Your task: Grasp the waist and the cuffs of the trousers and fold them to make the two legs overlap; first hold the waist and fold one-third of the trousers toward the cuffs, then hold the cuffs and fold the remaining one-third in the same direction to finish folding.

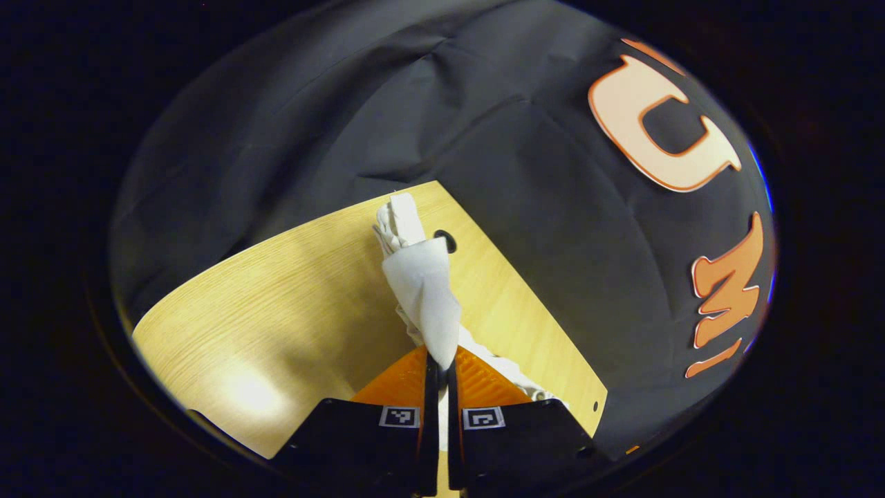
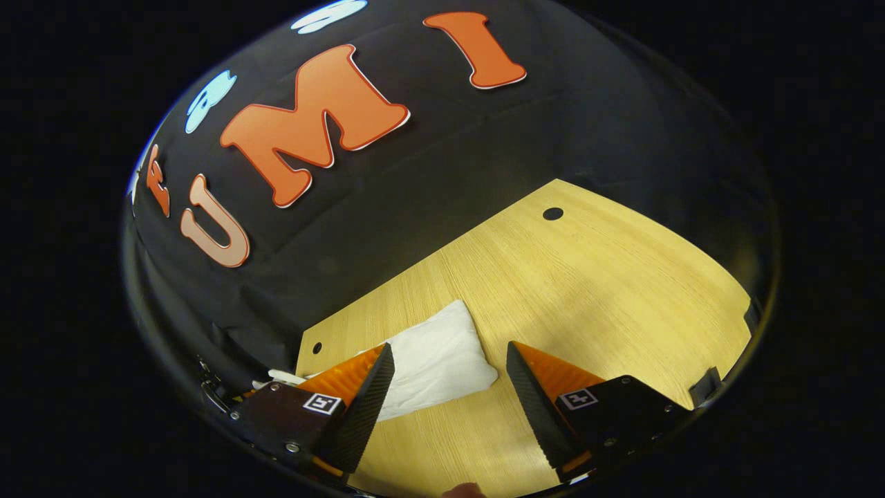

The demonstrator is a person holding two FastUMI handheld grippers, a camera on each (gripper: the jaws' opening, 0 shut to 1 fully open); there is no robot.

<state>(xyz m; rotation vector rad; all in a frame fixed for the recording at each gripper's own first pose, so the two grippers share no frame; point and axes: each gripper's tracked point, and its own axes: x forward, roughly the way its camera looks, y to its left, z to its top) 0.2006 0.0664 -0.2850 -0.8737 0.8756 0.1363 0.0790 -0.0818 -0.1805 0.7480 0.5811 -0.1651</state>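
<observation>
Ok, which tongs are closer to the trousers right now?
Left. The left tongs are shut on a bunched part of the trousers, lifting it off the table. The right tongs hang open above them, not touching.

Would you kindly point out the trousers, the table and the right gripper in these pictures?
trousers [image 1: 422, 290]: left gripper view, on the bunched cloth above the fingers.
table [image 2: 588, 277]: right gripper view, on bare wood.
right gripper [image 2: 449, 377]: right gripper view, midway between its fingertips.

Trousers [image 1: 423, 290] of soft, matt, crumpled cloth; table [image 2: 608, 277] of smooth, faintly glossy, fine-grained wood.
</observation>
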